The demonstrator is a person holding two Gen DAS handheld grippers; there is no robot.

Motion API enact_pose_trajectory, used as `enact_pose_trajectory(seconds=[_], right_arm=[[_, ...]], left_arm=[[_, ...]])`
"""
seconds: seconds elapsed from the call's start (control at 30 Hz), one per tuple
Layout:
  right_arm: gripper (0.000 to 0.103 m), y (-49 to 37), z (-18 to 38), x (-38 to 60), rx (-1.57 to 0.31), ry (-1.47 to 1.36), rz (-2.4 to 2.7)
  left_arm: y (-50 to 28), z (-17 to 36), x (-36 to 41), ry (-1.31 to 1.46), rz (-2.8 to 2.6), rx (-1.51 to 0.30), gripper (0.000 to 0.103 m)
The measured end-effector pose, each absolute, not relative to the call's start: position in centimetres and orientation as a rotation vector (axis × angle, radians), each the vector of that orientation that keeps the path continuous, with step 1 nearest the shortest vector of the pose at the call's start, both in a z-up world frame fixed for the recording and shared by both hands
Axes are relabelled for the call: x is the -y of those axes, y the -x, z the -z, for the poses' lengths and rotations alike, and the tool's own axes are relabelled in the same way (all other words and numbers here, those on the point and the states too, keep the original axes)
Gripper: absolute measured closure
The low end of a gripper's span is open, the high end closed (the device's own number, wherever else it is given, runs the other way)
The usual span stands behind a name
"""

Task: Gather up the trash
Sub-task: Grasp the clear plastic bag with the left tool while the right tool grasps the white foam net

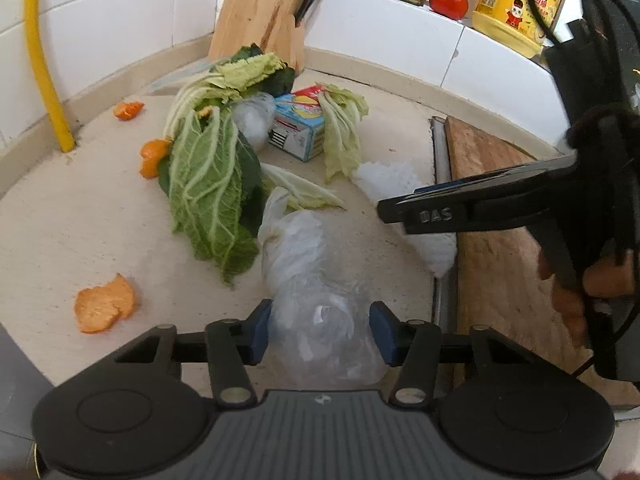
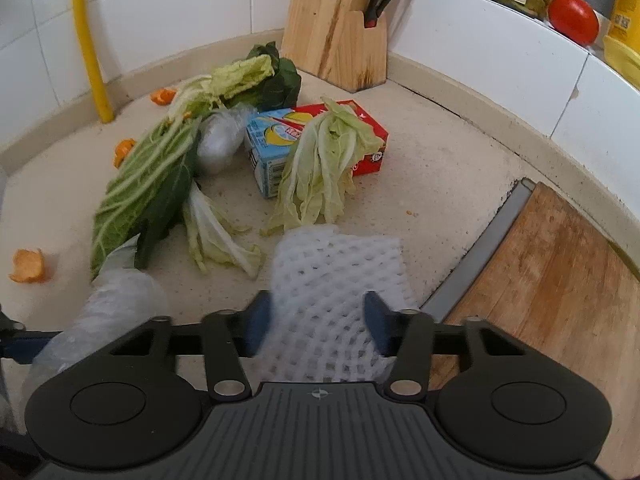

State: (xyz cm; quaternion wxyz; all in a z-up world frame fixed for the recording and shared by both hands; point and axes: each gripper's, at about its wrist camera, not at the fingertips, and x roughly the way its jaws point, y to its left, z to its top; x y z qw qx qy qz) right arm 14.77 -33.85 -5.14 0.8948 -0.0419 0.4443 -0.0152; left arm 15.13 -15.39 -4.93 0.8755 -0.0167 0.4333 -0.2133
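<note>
Counter point(image 2: 460, 184): knife block point(image 2: 336, 20) at the back corner against the wall. Carton point(image 2: 268, 148) lies in front of it, a cabbage leaf point(image 2: 320, 168) draped over its right part. Large leaf point(image 2: 140, 192) left of the carton. Foam net point(image 2: 332, 280) nearest, in front of the draped leaf. Crumpled plastic bag point(image 1: 308, 280) left of the net. Cutting board point(image 2: 552, 280) at right. Peel scraps point(image 2: 30, 266) scattered far left.
</note>
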Motion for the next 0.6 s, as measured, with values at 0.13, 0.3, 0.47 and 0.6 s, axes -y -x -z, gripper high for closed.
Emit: enact_pose_trajectory(seconds=[0.13,0.3,0.47,0.6], right_arm=[[0.077,-14.2,4.2,34.0,-0.918,0.025,0.004],[0.079,-13.4,3.3,34.0,-0.915,0.0,-0.024],[0.02,-13.2,2.9,34.6,-0.871,0.014,0.009],[0.009,-13.8,3.0,34.7,-0.836,0.055,0.008]], left_arm=[[-14.9,4.7,14.9,0.042,0.434,-0.9,0.061],[-14.8,4.7,14.4,0.06,0.421,-0.909,0.059],[-14.9,4.6,14.4,0.063,0.41,-0.901,0.05],[-15.1,4.8,14.7,0.055,0.412,-0.905,0.041]])
